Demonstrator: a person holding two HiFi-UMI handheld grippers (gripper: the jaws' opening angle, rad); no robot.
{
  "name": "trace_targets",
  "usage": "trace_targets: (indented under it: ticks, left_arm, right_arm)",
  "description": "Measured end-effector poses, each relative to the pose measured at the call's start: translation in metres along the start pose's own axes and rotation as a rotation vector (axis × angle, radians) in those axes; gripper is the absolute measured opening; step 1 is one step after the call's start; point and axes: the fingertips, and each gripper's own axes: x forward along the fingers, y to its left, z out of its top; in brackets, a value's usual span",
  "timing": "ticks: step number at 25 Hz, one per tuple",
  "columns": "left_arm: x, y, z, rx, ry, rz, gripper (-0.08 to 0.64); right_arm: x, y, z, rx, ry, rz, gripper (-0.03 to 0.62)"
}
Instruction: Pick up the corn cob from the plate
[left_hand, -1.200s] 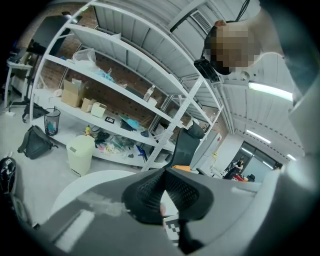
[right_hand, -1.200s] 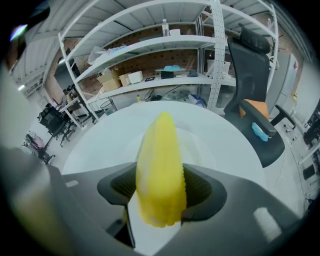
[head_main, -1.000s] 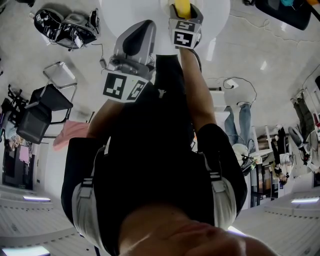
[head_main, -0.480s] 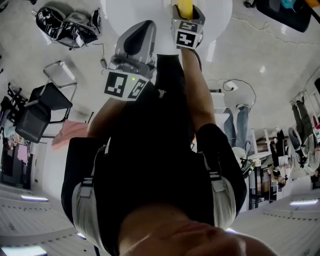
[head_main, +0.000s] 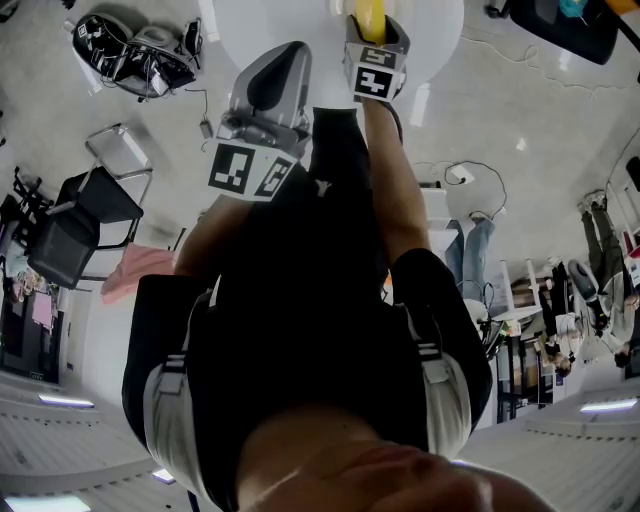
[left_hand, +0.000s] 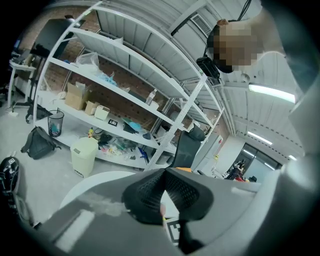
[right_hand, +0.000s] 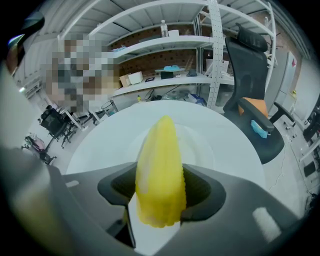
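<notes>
Grip was judged to be the step in hand, with the lift either just begun or about to start. Near the middle of the round white table, well clear of every edge, the plate was seen lying bare. The right gripper was pointed steeply down towards it. Its jaws were spread wide and pressed on the corn from both sides, near the thick end. The tapered tip was aimed at the plate, but whether it rested there or hung clear could not be told. The left gripper was held by the table edge nearest the person, its pads brought together at the tips with nothing between them.

For the next move, a straight rise away from the plate was judged to be called for. Pressure would have to be kept steady, since a smooth, tapered cob held only near its butt could be squeezed forward out of the pads or tipped downward. No part was foreseen for the left gripper.

Counted from largest to smallest:
- One table was made out.
- One plate was made out.
- Two grippers were made out.
- One corn was made out.
</notes>
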Motion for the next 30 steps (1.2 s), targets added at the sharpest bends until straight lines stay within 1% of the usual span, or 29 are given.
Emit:
trace_targets:
  ticks: [17, 30]
  left_arm:
    - [-0.010, -0.007, 0.010, 0.005, -0.030, -0.012, 0.006]
    - [-0.034, -0.023, 0.023, 0.020, -0.073, -0.030, 0.006]
  right_arm:
    - [-0.020, 0.005, 0.014, -0.019, -0.054, -0.002, 0.264]
    - [-0.051, 0.013, 0.022, -0.032, -0.098, -0.003, 0.264]
